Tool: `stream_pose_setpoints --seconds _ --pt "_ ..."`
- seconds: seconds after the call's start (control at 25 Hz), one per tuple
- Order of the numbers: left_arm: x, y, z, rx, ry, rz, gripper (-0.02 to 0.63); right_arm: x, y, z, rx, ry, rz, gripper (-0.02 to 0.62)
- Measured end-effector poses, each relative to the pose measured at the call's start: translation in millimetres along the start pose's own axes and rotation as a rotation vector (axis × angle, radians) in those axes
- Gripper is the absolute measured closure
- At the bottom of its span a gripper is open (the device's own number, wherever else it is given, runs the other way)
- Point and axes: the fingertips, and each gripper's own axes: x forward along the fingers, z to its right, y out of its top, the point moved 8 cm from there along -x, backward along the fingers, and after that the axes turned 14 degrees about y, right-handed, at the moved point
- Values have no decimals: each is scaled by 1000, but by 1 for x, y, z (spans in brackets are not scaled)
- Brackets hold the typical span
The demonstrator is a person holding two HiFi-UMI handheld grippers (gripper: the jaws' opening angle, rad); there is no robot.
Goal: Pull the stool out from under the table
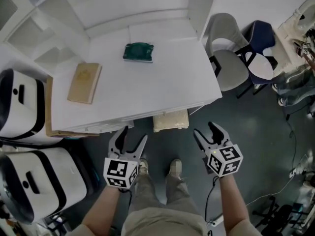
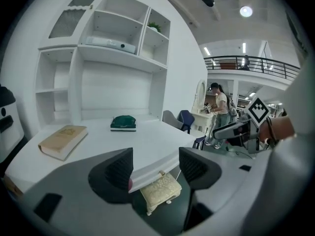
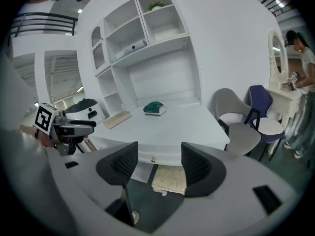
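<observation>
A stool with a cream cushion (image 1: 170, 121) sits tucked under the front edge of the white table (image 1: 162, 82); only its front part shows. It also appears under the table edge in the left gripper view as the stool (image 2: 160, 191) and in the right gripper view as the stool (image 3: 169, 179). My left gripper (image 1: 133, 137) hangs open in front of the table, to the left of the stool, nothing between its fingers. My right gripper (image 1: 205, 130) is open too, to the right of the stool and clear of it.
On the table lie a tan book (image 1: 84, 82) and a green object (image 1: 138, 52). White shelving (image 2: 98, 58) rises behind. Two white machines (image 1: 29, 176) stand at the left. A grey chair (image 1: 229, 58) and a blue chair (image 1: 261, 53) stand at the right. My shoes (image 1: 174, 167) are below the stool.
</observation>
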Motion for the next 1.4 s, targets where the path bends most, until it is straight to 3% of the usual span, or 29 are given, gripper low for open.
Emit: stream_pose_setpoints --seconds 0.32,0.52,0.68,0.96,1.4 --pt "59 -65 2 -61 -44 -53 319 58 -55 42 42 13 -5 318" --pt "95 -116 10 38 -64 -89 319 94 -94 70 35 -10 -28 318" --pt "122 -162 10 -69 -81 -145 319 122 -131 93 44 -17 -51 318" --pt "184 -225 20 -61 -90 -166 311 164 -188 132 79 -19 -38 311" --pt "285 -323 10 -204 -76 -209 291 231 -269 201 137 -24 -10 270"
